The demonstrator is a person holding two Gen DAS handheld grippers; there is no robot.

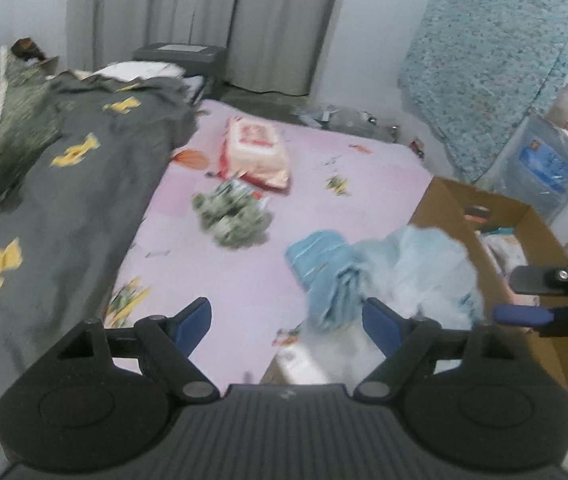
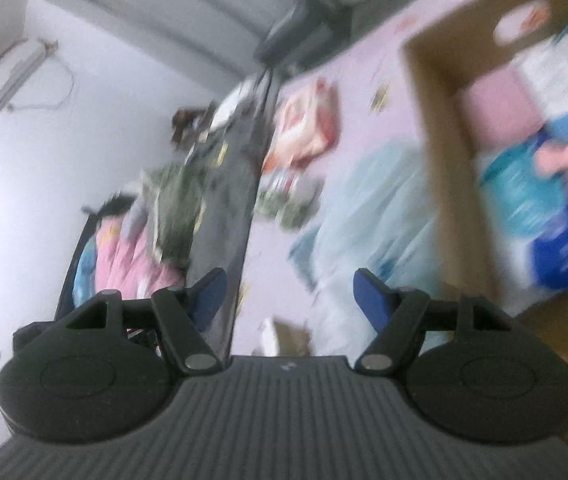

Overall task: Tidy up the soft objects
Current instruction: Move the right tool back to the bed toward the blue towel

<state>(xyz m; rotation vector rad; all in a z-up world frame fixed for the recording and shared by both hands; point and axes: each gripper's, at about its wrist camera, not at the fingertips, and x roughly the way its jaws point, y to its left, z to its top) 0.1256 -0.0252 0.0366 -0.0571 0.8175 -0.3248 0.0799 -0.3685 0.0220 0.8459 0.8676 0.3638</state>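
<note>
The left gripper (image 1: 286, 320) is hanging with jaws apart and empty over the pink bedsheet (image 1: 344, 208). A crumpled light-blue cloth bundle (image 1: 384, 276) is lying just ahead at one o'clock, touching the brown cardboard box (image 1: 444, 200). The right gripper (image 2: 290, 300) is likewise spread, holding nothing.

left gripper (image 1: 286, 318) pointed steeply downward, blue pads spread wide with nothing pinched between them; right gripper (image 2: 290, 294) was rolled over sideways, jaws parted and empty, its fingers (image 1: 524, 314) showing at the left camera's edge
</note>
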